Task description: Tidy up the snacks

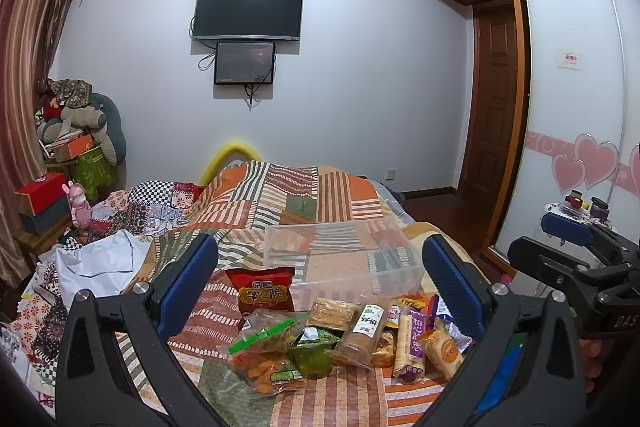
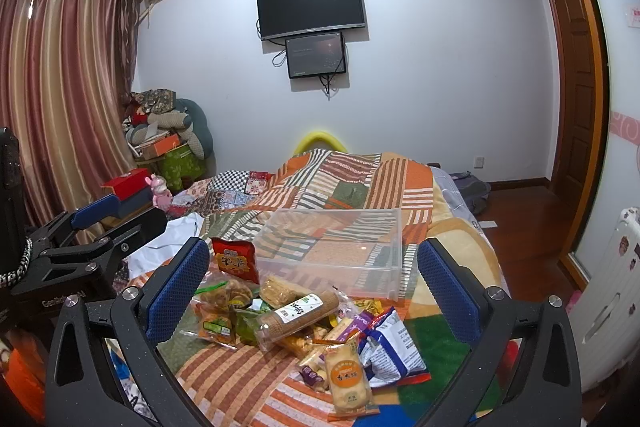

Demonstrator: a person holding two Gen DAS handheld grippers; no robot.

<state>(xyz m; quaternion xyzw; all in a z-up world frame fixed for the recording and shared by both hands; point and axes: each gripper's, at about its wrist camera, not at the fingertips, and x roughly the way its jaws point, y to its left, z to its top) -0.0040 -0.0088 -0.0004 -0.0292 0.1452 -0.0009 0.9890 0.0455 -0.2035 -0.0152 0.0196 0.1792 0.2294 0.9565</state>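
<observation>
A pile of snack packets lies on the patchwork bed cover: a red chip bag (image 1: 264, 290) (image 2: 234, 259), a green-clipped bag (image 1: 266, 341), a brown biscuit roll (image 1: 362, 333) (image 2: 298, 315), a purple-label roll (image 1: 409, 345), an orange cake packet (image 2: 347, 377) and a blue-white bag (image 2: 390, 349). A clear plastic bin (image 1: 340, 259) (image 2: 332, 251) stands empty just behind the pile. My left gripper (image 1: 320, 283) is open above the pile. My right gripper (image 2: 314, 285) is open above the pile, and also shows at the right of the left wrist view (image 1: 568, 231).
A white cloth (image 1: 102, 263) lies on the bed to the left. Boxes and a pink toy (image 1: 80, 205) sit at the left bedside. A wardrobe (image 1: 576, 107) and small stand are on the right. A wall TV (image 1: 247, 10) hangs ahead.
</observation>
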